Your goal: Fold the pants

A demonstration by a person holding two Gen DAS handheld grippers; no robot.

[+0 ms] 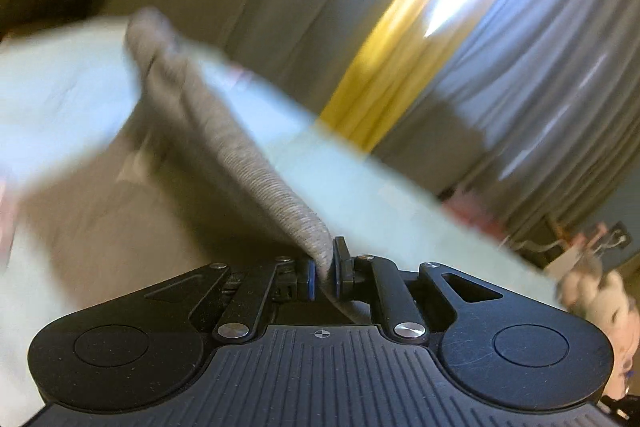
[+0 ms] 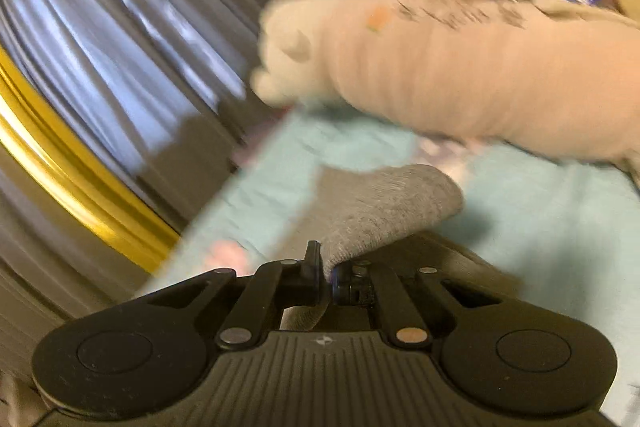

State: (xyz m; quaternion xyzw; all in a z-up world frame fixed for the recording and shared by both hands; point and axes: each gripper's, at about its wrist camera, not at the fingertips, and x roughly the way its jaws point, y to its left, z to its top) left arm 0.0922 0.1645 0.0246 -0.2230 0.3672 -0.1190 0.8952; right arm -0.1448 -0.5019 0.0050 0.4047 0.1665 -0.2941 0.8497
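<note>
Grey knit is what I see pinched in both tools. My left gripper (image 1: 325, 271) is clamped on a ribbed edge of the pants (image 1: 240, 155), which stretch taut away from its jaws, up and leftward over the pale bed (image 1: 380, 195). My right gripper (image 2: 327, 277) is likewise closed on a bunched grey fold (image 2: 384, 203) just ahead of its jaws, some cloth poking back behind them. Beyond it lies a cream plush toy (image 2: 460, 67). Farthest off, blurred grey curtains (image 1: 540, 47) hang.
</note>
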